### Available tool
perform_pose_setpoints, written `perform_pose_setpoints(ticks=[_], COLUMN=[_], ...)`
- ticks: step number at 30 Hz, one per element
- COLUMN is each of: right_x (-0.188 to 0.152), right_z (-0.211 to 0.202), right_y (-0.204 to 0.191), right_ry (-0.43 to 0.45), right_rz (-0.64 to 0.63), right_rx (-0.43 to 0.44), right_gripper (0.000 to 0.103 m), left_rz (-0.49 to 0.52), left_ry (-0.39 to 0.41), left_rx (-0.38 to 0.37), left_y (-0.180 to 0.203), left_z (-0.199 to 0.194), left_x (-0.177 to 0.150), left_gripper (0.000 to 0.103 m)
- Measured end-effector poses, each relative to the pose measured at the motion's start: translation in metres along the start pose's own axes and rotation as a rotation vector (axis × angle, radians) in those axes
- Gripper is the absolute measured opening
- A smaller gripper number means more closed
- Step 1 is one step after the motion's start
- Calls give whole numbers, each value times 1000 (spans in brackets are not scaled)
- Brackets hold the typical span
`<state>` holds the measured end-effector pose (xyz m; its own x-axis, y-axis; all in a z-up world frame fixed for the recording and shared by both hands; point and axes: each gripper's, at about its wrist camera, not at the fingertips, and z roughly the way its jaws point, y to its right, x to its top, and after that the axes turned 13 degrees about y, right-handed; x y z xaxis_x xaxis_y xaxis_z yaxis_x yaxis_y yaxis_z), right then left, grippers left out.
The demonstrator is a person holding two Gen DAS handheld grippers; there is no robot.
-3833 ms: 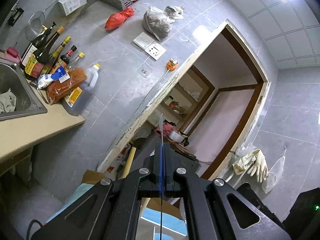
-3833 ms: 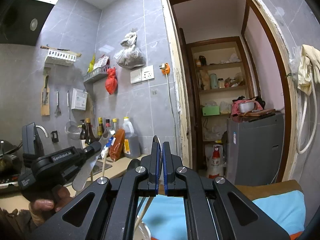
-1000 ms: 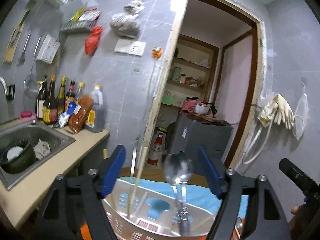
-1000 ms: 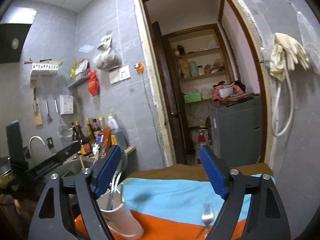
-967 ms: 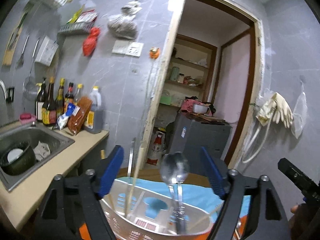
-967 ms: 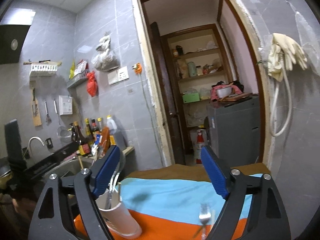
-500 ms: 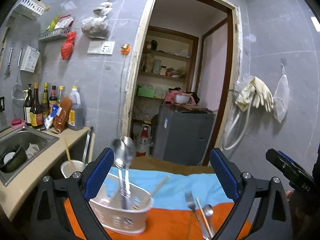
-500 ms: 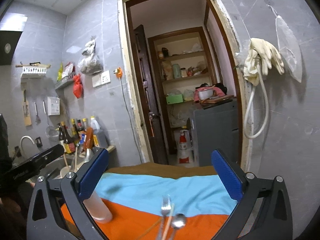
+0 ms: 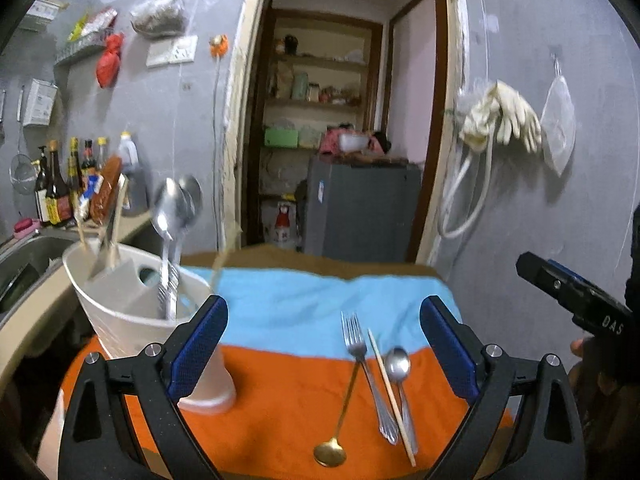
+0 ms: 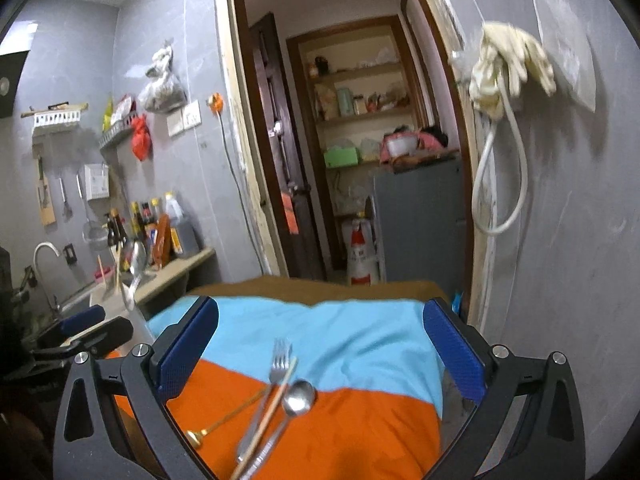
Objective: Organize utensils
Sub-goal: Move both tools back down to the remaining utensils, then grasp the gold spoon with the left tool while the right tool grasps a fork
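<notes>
Utensils lie loose on the orange part of a cloth (image 9: 280, 392) spread over the tabletop: a silver fork (image 9: 357, 354), a single chopstick (image 9: 390, 388), a silver spoon (image 9: 397, 362) and a gold long-handled spoon (image 9: 340, 420). Seen from the left tool (image 9: 322, 344), they sit ahead and toward its right finger, the fork's handle crossing the gold spoon's thin stem, the chopstick just beside the silver spoon. Ahead of the left finger stands a white utensil holder (image 9: 120, 308), with two large spoons (image 9: 172, 204), a fork and wooden sticks upright in it; its base is partly hidden behind that finger.

The left tool's jaws have just been opening and stand fully apart with nothing between the blue pads (image 9: 200, 344). The right tool (image 10: 320, 352) has likewise just been spreading and grips nothing; the fork (image 10: 280, 360), chopstick (image 10: 276, 396) and silver spoon (image 10: 298, 398) lie on the cloth below the gap between its fingers, the gold spoon (image 10: 224, 416) nearer its left finger. The left tool shows at this view's left edge; the right tool at the other view's right edge.
</notes>
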<state>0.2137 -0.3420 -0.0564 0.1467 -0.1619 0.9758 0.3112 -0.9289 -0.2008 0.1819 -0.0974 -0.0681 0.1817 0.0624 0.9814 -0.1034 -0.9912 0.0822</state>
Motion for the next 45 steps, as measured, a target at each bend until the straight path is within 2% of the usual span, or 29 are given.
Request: perform_pose_setpoints(ticks=[5, 7, 9, 11, 15, 17, 20, 21, 24, 30, 33, 40, 43, 45], right_x=[-23, -30, -38, -46, -58, -63, -72, -75, -82, -92, -97, -99, -101, -102], right_z=[20, 28, 37, 45, 60, 65, 74, 76, 85, 106, 116, 121, 121, 123], right_y=[20, 23, 27, 30, 34, 34, 34, 33, 32, 29, 28, 13, 3, 2], right_ry=[-106, -144, -187, -222, -296, -323, -379, -398, -457, -542, -583, -610, -624, -637], right_rz=[39, 52, 75, 86, 101, 102, 92, 90, 103, 90, 75, -19, -63, -47], right_rx=[12, 29, 48, 55, 89, 102, 125, 133, 170, 233, 276, 346, 361, 372], right_gripper=[102, 99, 92, 87, 76, 73, 62, 57, 49, 44, 44, 44, 33, 22], left_rz=[16, 22, 25, 39, 49, 46, 39, 38, 57, 137, 152, 164, 163, 166], left_ry=[-107, -150, -198, -255, -367, -414, -499, -525, -538, -565, -567, -566, -574, -587], left_rx=[-25, -29, -36, -41, -50, -56, -60, -59, -63, -76, -75, -61, -62, -67], left_y=[7, 8, 8, 9, 8, 7, 6, 6, 7, 16, 18, 21, 22, 23], left_z=[23, 32, 42, 53, 73, 81, 95, 100, 104, 117, 121, 119, 119, 117], left_x=[-26, -35, -42, -52, -68, -74, -85, -88, -91, -94, -95, -95, -94, -93], left_gripper=[94, 93, 89, 77, 61, 52, 38, 36, 33, 32, 29, 18, 13, 8])
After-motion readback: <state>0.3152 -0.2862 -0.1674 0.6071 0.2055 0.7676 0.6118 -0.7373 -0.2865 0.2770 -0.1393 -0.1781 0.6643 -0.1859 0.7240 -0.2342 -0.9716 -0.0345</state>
